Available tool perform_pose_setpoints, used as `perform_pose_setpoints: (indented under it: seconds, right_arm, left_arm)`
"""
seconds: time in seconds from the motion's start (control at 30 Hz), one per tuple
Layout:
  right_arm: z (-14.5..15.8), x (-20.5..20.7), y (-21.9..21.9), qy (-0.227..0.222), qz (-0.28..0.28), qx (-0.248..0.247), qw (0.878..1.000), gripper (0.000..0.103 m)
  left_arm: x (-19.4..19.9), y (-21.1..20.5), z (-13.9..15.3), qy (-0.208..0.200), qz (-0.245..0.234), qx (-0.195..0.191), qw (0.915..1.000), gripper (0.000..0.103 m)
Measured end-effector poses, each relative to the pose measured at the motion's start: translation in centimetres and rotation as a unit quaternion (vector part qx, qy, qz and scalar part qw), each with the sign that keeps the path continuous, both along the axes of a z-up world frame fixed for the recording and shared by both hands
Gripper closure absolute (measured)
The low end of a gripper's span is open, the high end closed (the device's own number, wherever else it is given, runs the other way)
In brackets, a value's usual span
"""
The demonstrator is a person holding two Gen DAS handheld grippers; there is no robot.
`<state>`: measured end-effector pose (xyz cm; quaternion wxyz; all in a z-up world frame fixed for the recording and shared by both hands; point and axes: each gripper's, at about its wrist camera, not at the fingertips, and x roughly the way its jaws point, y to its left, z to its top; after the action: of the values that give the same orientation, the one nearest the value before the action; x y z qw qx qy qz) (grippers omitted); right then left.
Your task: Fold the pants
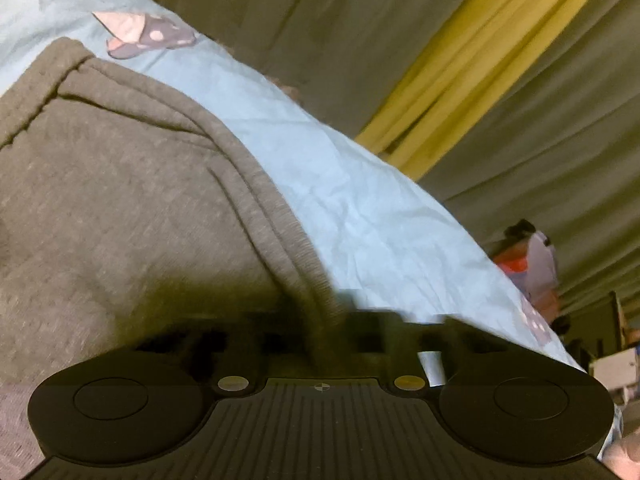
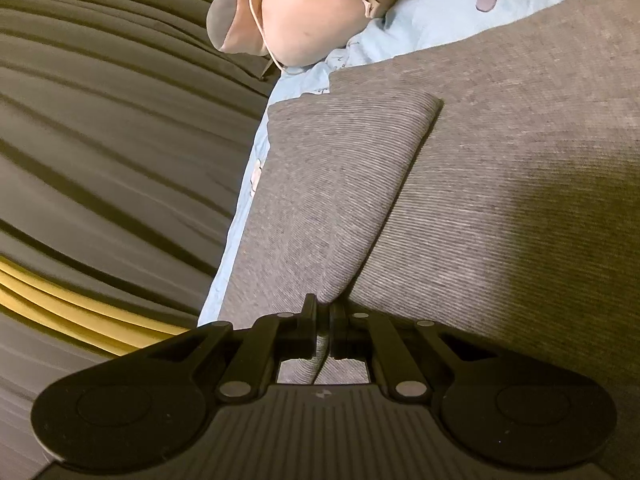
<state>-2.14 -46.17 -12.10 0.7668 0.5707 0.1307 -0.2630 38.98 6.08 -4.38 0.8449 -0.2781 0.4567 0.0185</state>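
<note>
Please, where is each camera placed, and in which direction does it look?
Left wrist: on the left gripper, facing down along the blurred fingers at the pants' hem on the blue sheet; only the gripper shows.
Right wrist: on the right gripper, facing along its fingers, shut on a fold of the pants; gripper only.
Both views share the grey pants, the blue sheet and the grey and yellow curtain.

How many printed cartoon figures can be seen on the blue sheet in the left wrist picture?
2: one printed figure at upper left beyond the grey pants, another printed figure near the sheet's right edge. The pants may hide more.
</note>
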Motion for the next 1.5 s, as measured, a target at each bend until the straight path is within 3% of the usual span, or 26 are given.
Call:
perform_pose_setpoints:
  seconds: [0.2, 0.4, 0.77, 0.97, 1.1, 1.17, 1.23, 1.3, 1.4, 1.5]
  right_arm:
    - [0.7, -0.5, -0.2, -0.005, 0.001, 0.009, 1.000, 0.098]
    - [3.1, -3.0, -0.2, -0.022, -0.008, 0.003, 1.000, 0.098]
    - [6.0, -11.0, 0.4, -0.023, -0.021, -0.006, 0.999, 0.099]
    - [6.4, -14.0, 0.7, -0.003, -0.010, -0.020, 1.000, 0.098]
    - [6.2, -14.7, 0.9, 0.007, -0.003, -0.022, 1.000, 0.098]
    - [5.7, -14.5, 1.1, 0.019, 0.002, -0.022, 1.000, 0.098]
    - [5.1, -14.3, 1.2, 0.037, 0.006, -0.025, 0.999, 0.098]
    - [4.6, -14.3, 1.2, 0.043, 0.006, -0.020, 0.999, 0.098]
    - [4.0, -14.2, 0.8, 0.045, 0.003, -0.010, 0.999, 0.097]
    - [3.1, -14.0, 0.4, 0.051, -0.002, -0.001, 0.999, 0.094]
  left_arm:
    - [-4.3, 1.0, 3.2, -0.064, -0.001, 0.006, 0.9980, 0.094]
    - [-13.0, 3.4, 6.9, -0.128, -0.005, -0.005, 0.9917, 0.094]
    - [-28.1, 6.1, 6.0, -0.150, 0.034, -0.008, 0.9880, 0.094]
    - [-33.9, 7.1, 5.8, -0.173, 0.067, 0.017, 0.9825, 0.100]
    - [-35.0, 7.9, 4.9, -0.150, 0.063, 0.013, 0.9865, 0.099]
    - [-34.3, 8.6, 4.3, -0.132, 0.070, 0.004, 0.9887, 0.090]
    - [-33.2, 9.2, 4.3, -0.120, 0.082, 0.000, 0.9895, 0.063]
    - [-31.5, 9.7, 4.7, -0.119, 0.087, 0.023, 0.9888, 0.028]
    - [-28.3, 9.7, 5.3, -0.118, 0.081, 0.084, 0.9861, 0.016]
    - [-24.7, 10.4, 4.9, -0.102, 0.082, 0.118, 0.9844, 0.015]
